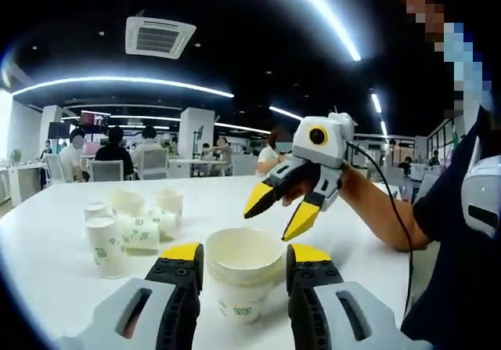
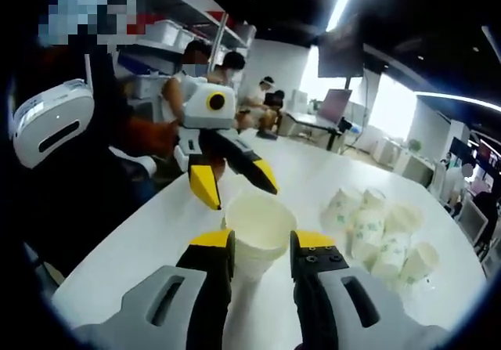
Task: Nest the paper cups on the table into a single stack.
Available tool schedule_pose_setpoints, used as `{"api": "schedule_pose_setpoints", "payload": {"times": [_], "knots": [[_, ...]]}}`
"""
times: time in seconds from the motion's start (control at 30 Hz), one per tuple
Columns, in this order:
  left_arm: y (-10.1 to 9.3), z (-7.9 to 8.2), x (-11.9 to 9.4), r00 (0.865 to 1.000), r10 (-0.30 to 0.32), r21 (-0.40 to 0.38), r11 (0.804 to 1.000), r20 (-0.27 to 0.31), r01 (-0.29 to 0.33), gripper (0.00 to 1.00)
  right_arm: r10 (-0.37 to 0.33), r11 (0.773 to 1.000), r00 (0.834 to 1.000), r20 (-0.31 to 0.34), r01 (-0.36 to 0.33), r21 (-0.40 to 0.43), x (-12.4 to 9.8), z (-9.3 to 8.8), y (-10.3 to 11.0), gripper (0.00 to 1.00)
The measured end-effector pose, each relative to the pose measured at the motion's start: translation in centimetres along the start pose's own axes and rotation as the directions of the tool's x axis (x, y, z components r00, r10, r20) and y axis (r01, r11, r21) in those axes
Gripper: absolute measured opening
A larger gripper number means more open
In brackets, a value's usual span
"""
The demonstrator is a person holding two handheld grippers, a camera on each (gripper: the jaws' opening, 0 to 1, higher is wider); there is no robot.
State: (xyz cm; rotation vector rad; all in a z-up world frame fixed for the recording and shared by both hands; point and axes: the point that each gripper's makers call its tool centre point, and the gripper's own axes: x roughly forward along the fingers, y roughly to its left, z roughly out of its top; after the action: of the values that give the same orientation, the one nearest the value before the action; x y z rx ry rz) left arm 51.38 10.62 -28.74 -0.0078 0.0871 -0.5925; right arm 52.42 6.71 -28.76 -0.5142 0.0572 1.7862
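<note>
White paper cups [image 1: 137, 229] with green print, white table [image 1: 47, 232], yellow-tipped black-and-grey left claw [image 1: 238, 265].

both views close over the white table [image 1: 47, 232], facing each other, sharing the cup stack [image 1: 243, 276]

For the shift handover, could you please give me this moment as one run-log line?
left gripper: shut on white paper cup stack | right gripper: open, empty, above the stack | loose green-printed white paper cups on white table
</note>
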Motion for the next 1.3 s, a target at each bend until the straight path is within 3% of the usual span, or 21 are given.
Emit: {"api": "schedule_pose_setpoints", "payload": {"times": [0.7,1.0,1.13,1.23,1.3], "knots": [[0.5,-1.2,0.3,0.999,0.011,-0.002,1.0,-0.04,-0.011,0.39,-0.001,1.0,0.999,-0.033,0.001,0.003,0.6,-0.9,-0.3,0.27],[0.8,-0.4,-0.1,1.0,0.023,-0.011,1.0,-0.009,-0.023,0.45,-0.077,0.997,0.997,-0.027,0.077,-0.002,-0.5,-0.6,-2.0,0.3],[0.8,-0.2,-0.2,1.0,0.029,-0.003,1.0,-0.005,-0.03,0.52,-0.129,0.992,0.991,-0.022,0.129,0.009,-1.3,-0.4,-3.1,0.32],[0.8,-0.1,-0.3,0.999,0.034,0.002,0.999,0.001,-0.034,0.59,-0.164,0.986,0.986,-0.026,0.165,0.019,-1.6,-0.5,-3.8,0.35],[0.7,0.0,-0.4,0.999,0.037,0.006,0.999,0.004,-0.037,0.63,-0.228,0.973,0.971,-0.078,0.229,0.015,-2.1,-1.4,-5.1,0.39]]}}
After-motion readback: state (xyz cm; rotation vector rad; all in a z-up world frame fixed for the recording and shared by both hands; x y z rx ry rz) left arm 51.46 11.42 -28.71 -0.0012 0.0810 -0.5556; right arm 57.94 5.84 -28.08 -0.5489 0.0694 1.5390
